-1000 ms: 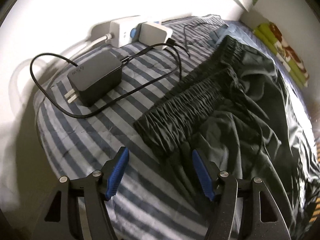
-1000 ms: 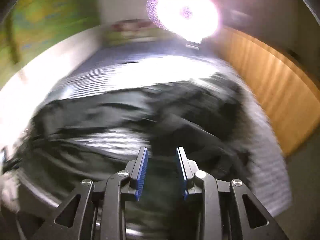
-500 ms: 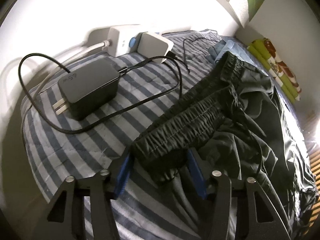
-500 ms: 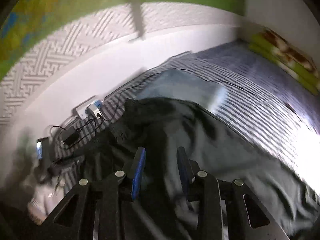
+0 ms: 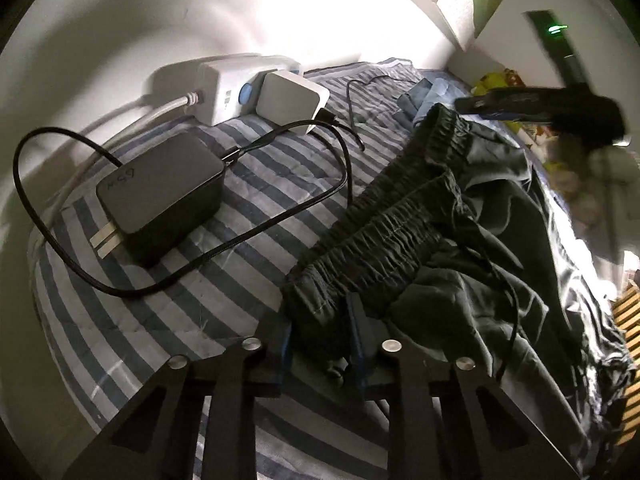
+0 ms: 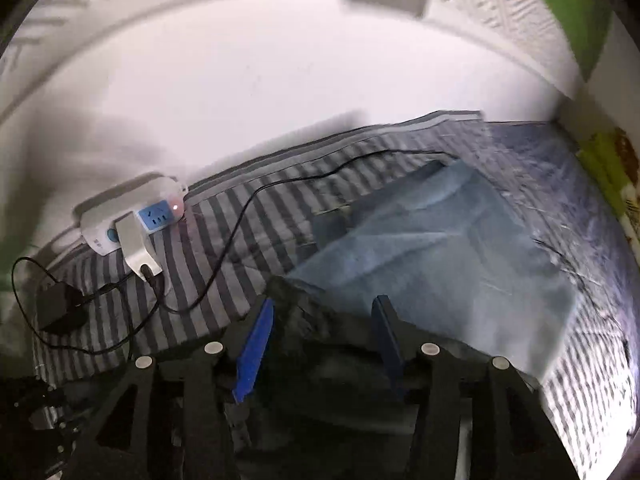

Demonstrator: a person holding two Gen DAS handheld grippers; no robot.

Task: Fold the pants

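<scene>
Grasp step: your left gripper (image 5: pixel 320 340) fingers are closing on the pants (image 5: pixel 400 216) waistband corner beside the black charger (image 5: pixel 160 196); right gripper (image 6: pixel 320 336) fingers, opening, need the far corner.

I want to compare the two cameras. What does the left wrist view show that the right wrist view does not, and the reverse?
Only the left wrist view shows the dark pants' elastic waistband, its near corner between the closing left hand-held gripper. Only the right wrist view clearly shows the folded light blue cloth beyond the opening right hand-held gripper. Both show the striped bedsheet, the white power strip and the black charger.
</scene>
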